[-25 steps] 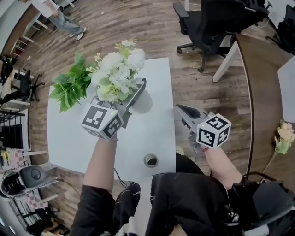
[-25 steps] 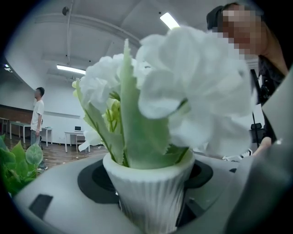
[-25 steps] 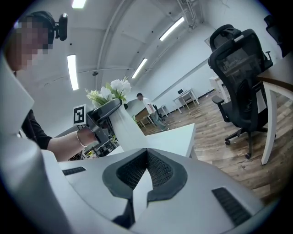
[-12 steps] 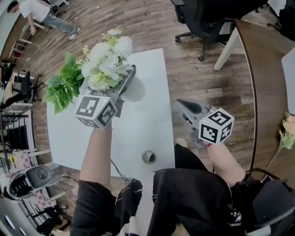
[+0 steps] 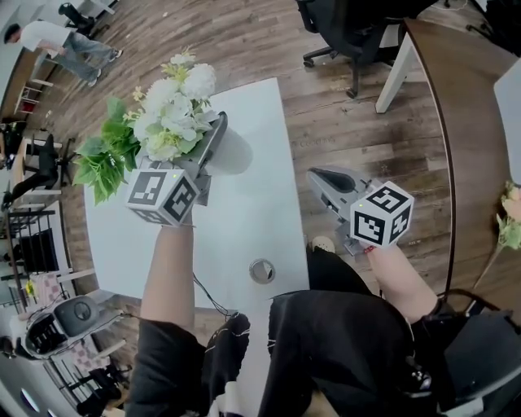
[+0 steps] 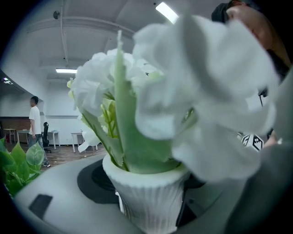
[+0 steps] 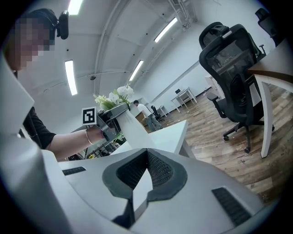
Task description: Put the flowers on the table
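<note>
1. Left hand-held gripper (image 5: 203, 138): jaws pinch a ribbed white pot (image 6: 149, 201) from both sides; marker cube toward the person, arm reaching over the bench
2. Flowers (image 5: 171, 114): white blooms with pale green leaves, standing upright in the pot and spilling over the left hand-held gripper; in the left gripper view they fill most of the picture
3. Position of flowers: over the far left part of the bench (image 5: 244, 212), with a shadow on the top just beside them; whether the pot touches the bench cannot be made out
4. Leafy plant (image 5: 102, 159): dark green, just beside the flowers at the bench's left edge; its base is hidden
5. Bench: white, rectangular, with a round grommet (image 5: 261, 271) near its close edge
6. Right hand-held gripper (image 5: 321, 181): jaws pressed together with nothing between them; held off the bench's right edge, above the floor (image 5: 358, 138), well apart from the flowers
7. Chair (image 5: 358, 24): black, on casters, beyond the bench's far right corner
8. Pink flower (image 5: 509, 224): at the far right, well apart from the bench
9. Person (image 5: 57, 41): standing far off at upper left, on the wood floor
</note>
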A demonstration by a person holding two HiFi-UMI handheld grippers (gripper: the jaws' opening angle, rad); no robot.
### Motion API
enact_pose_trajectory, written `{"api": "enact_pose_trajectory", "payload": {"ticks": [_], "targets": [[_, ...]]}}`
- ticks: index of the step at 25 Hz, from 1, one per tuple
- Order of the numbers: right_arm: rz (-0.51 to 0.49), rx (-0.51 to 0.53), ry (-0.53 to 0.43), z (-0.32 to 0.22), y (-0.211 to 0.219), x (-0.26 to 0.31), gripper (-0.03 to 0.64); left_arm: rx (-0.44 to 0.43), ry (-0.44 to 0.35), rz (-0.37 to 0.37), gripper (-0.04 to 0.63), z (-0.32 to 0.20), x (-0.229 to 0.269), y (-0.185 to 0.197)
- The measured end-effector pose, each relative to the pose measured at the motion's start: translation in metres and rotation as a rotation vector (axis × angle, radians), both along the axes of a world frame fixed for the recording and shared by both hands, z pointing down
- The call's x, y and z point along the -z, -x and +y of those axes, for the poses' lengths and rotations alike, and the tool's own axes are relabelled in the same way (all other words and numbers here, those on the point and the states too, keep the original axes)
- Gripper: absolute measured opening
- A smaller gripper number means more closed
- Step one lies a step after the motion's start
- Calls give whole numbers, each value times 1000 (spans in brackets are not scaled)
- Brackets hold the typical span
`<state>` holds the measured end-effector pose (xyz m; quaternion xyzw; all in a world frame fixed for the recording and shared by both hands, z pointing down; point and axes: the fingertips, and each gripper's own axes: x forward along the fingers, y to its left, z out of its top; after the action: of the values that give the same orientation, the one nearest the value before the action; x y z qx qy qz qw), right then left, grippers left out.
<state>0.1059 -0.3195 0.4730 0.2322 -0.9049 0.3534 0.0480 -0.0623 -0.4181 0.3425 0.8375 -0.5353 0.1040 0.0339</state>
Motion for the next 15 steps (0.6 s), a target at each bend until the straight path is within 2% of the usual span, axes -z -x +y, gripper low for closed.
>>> {"api": "enact_pose_trajectory", "payload": {"ticks": [15], "targets": [[-6,35,-1,15,9,1,15,17,23,-20,387,10,-4,7]]}}
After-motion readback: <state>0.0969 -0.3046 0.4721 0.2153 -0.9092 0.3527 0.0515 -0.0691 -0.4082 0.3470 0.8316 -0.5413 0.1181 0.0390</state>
